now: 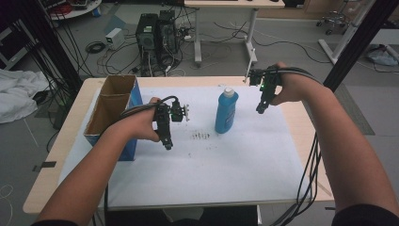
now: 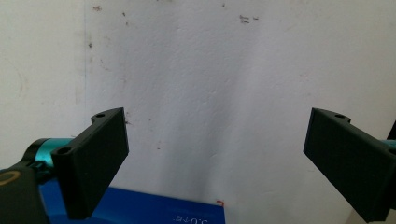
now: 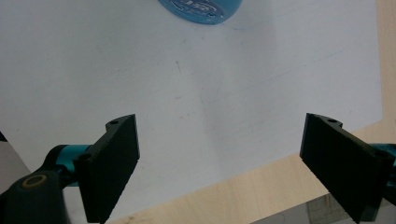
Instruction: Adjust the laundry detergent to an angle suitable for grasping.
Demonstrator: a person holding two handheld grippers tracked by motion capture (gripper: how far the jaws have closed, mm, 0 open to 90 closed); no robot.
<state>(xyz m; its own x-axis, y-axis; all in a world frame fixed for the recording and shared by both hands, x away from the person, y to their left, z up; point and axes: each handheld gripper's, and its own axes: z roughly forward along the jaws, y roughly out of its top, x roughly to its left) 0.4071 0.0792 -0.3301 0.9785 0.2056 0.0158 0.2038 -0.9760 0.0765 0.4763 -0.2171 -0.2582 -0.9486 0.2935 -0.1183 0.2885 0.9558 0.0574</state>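
Bottle [image 1: 227, 111] stands between both gaping tongs.

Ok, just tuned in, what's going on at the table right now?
A person holds a gripper in each hand above a white sheet on the table. Both are open and hold nothing. The left gripper hangs beside an open cardboard box with blue sides. The right gripper hangs a little to the right of an upright blue bottle with a white cap, not touching it. The bottle stands between the two grippers, so a grab looks likely next.
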